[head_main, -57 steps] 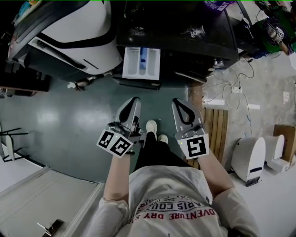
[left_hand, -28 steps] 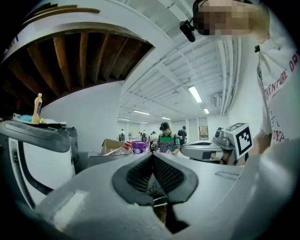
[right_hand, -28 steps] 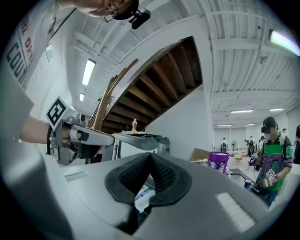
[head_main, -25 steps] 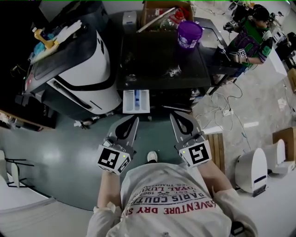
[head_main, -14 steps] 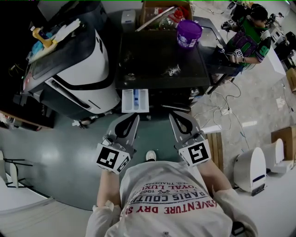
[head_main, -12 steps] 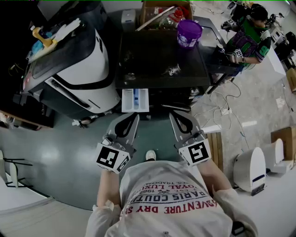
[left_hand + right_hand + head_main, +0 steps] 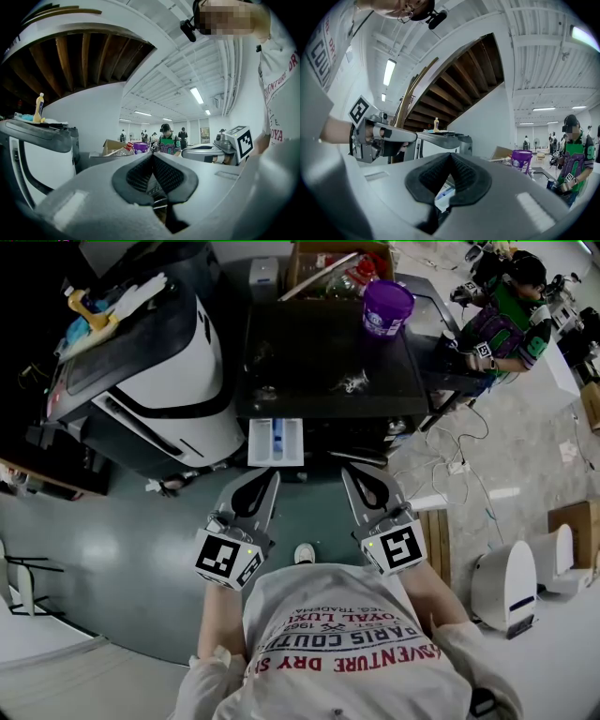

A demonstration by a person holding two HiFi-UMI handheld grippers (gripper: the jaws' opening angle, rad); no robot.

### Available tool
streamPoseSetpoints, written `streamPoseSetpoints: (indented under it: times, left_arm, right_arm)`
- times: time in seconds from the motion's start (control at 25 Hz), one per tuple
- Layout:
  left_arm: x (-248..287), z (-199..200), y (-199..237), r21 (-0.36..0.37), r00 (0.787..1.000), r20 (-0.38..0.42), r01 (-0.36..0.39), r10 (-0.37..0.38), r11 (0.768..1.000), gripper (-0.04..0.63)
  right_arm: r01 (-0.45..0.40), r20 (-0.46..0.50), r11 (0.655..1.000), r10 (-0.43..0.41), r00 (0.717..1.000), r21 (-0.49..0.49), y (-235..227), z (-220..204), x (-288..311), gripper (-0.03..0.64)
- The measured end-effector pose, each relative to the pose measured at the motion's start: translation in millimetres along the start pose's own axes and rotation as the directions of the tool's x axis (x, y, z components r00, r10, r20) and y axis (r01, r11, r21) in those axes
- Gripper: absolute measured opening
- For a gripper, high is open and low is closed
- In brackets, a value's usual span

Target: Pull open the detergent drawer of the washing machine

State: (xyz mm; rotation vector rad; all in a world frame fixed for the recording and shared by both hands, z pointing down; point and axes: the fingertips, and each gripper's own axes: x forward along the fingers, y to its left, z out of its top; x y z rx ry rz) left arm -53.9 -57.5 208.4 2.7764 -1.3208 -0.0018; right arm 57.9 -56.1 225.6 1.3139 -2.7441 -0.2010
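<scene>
The dark washing machine (image 7: 328, 362) stands ahead of me. Its white detergent drawer (image 7: 276, 442), with a blue insert, sticks out of the front at the left. My left gripper (image 7: 272, 478) is shut and empty, a short way below the drawer and apart from it. My right gripper (image 7: 349, 472) is also shut and empty, to the right of the drawer. In the left gripper view the pads (image 7: 140, 174) meet at the tip with nothing between them. In the right gripper view the drawer (image 7: 443, 192) shows through the gap under the closed pads (image 7: 461, 176).
A white and black machine (image 7: 159, 362) stands at the left. A purple bucket (image 7: 387, 307) and a cardboard box (image 7: 328, 259) sit on the washer's far side. A person in green (image 7: 502, 320) sits at the upper right. A wooden pallet (image 7: 436, 531) and a white appliance (image 7: 506, 577) are at the right.
Since the earliest frame the head view has lifted and shows more of the washer's top. Over the last second both grippers have kept still and shut. The drawer has stayed out.
</scene>
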Motion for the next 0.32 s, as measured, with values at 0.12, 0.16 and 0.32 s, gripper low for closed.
streamPoseSetpoints:
  times: [0.12,0.16,0.32]
  left_arm:
    - [0.6,-1.3,2.2,-0.003,1.000,0.008,-0.005,0.005,1.000,0.003]
    - [1.2,0.2,2.3,-0.006,1.000,0.008,-0.007,0.007,1.000,0.003]
    - [3.7,2.3,2.8,-0.014,1.000,0.014,-0.005,0.006,1.000,0.003]
  right_arm:
    - [0.001,0.000,1.000,-0.001,1.000,-0.002,-1.6,1.0,0.4,0.000]
    - [0.000,0.001,1.000,0.000,1.000,-0.003,-2.1,1.4,0.7,0.000]
    - [-0.001,-0.002,1.000,0.001,1.000,0.000,-3.7,1.5,2.0,0.000]
